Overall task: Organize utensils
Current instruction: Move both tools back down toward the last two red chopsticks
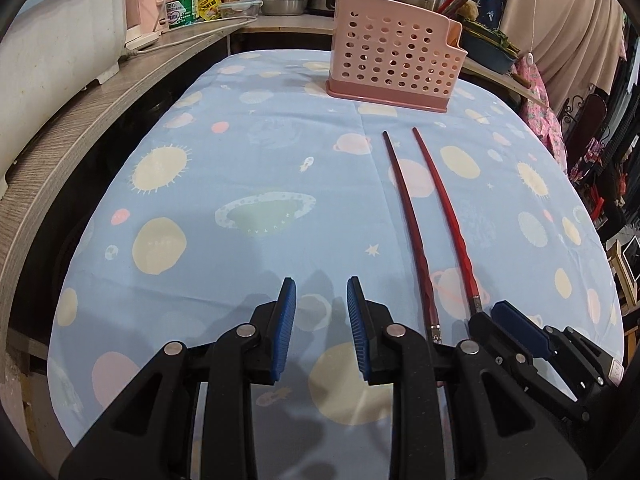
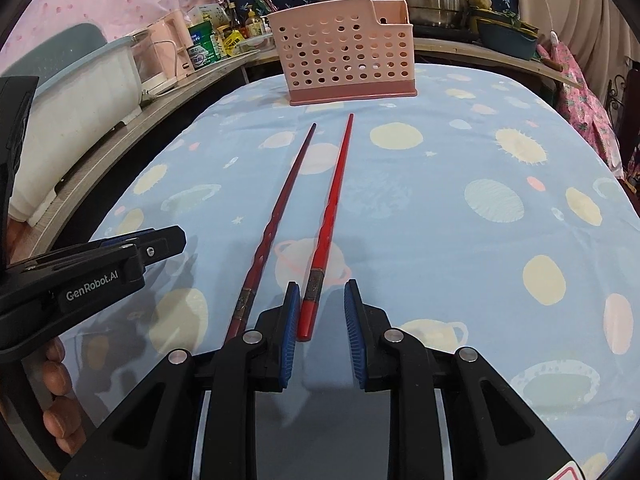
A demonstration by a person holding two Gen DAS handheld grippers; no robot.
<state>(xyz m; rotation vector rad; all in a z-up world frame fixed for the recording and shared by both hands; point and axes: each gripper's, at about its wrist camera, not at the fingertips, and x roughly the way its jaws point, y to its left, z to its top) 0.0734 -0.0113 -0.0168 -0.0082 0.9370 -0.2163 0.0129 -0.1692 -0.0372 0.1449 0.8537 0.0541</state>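
Both tools gape empty: right tool (image 2: 321, 312) straddles the red chopstick (image 2: 331, 216).

Left gripper (image 1: 321, 312) jaws apart over tablecloth (image 1: 240, 152); two chopsticks (image 1: 416, 220) right; pink holder (image 1: 394, 52) beyond.

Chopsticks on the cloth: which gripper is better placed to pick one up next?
Probably the right. The right gripper is open with the brighter red chopstick's near end between its fingers. The left gripper is open over bare tablecloth, beside the darker chopstick.
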